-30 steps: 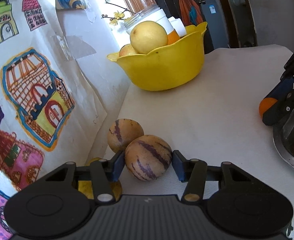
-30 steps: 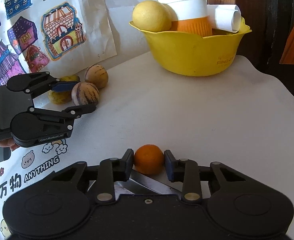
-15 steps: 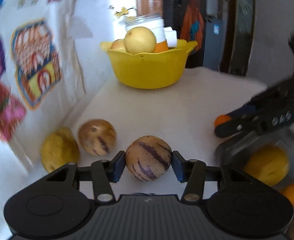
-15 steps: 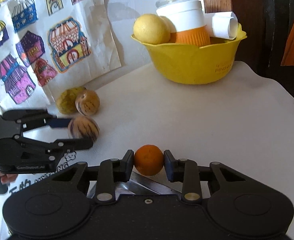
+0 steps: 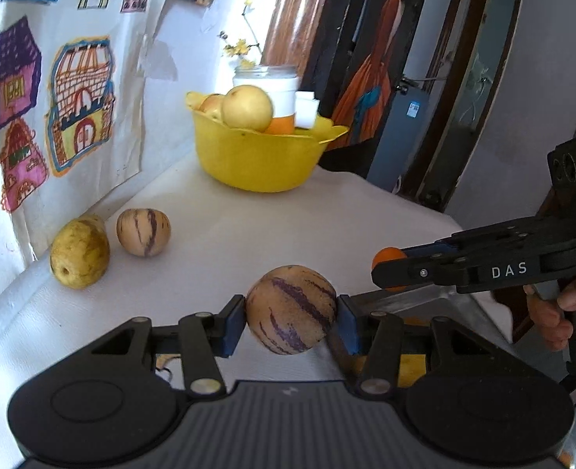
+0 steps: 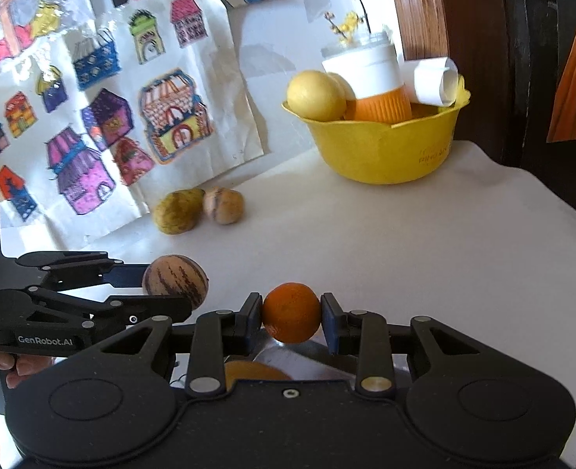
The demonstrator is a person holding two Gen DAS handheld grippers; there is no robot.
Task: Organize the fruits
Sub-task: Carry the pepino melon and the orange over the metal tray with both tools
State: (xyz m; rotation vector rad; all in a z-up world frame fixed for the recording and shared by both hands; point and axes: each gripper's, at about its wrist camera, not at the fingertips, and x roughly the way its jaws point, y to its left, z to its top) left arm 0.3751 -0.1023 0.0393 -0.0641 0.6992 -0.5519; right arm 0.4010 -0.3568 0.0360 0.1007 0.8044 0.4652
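My left gripper [image 5: 291, 318] is shut on a purple-striped melon [image 5: 291, 309] and holds it above the white table; the melon also shows in the right wrist view [image 6: 175, 279]. My right gripper [image 6: 291, 318] is shut on a small orange [image 6: 291, 312], seen from the left wrist as well [image 5: 387, 255]. Both hover over a metal bowl [image 6: 288, 359] holding a yellow fruit [image 5: 409, 367]. A second striped melon [image 5: 143, 231] and a yellow-green fruit [image 5: 79, 253] lie by the wall.
A yellow bowl [image 5: 260, 156] with pale fruits, a white-and-orange jar and rolled paper stands at the back of the table [image 6: 405, 242]. Children's drawings [image 6: 131, 109] hang on the wall to the left. The table's right edge drops off near dark doors.
My left gripper has lifted the striped melon away from the wall fruits and carried it right, toward the right gripper. The right gripper has kept hold of the orange and risen slightly.
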